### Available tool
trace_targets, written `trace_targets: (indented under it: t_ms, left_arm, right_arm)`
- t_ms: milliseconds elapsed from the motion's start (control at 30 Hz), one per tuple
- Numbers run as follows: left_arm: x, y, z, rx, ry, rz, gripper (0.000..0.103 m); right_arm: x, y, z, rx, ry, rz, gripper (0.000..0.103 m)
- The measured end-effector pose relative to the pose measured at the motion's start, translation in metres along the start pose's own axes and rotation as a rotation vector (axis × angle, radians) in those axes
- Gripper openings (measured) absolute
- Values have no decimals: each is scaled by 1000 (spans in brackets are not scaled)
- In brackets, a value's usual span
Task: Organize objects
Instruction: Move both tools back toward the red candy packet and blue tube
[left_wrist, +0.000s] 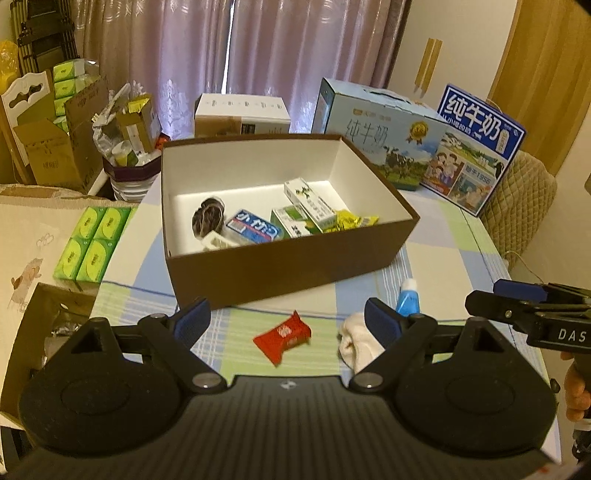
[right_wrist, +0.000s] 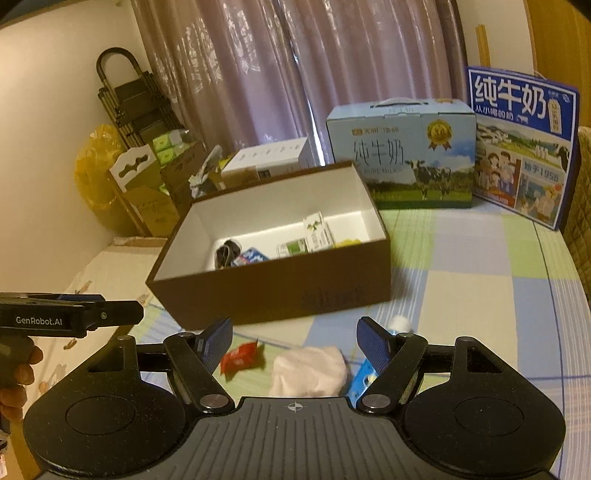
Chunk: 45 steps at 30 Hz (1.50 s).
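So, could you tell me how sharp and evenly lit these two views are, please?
Left wrist view: warm, dim light, fisheye bending at the edges, box sharp, red packet slightly smeared. Right wrist view: softer overall, cloth and box contents blurred.

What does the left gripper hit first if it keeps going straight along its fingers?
Most likely the red candy packet on the tablecloth: it lies centred between the open left gripper fingers, ahead of the brown box. Depth is unclear, so this is a judgement.
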<state>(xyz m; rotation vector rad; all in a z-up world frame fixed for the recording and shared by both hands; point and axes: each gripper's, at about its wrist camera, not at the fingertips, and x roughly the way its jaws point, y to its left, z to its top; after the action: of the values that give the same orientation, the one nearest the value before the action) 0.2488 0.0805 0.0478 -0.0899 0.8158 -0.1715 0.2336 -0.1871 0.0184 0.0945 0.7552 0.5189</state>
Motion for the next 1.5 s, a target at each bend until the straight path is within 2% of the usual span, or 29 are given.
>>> trace_targets:
  t_ms: [767, 1167, 1500]
  left_arm:
    - [25, -1, -47, 2, 99, 9, 88]
    - [60, -1, -56, 32, 131, -5, 85]
    - [104, 9, -51, 82, 164, -13, 82]
  right_arm:
    - [11, -26, -57, 78, 154, -76, 71]
    - [25, -45, -68, 129, 188, -132, 71]
    - [38, -64, -68, 172, 215, -172, 71]
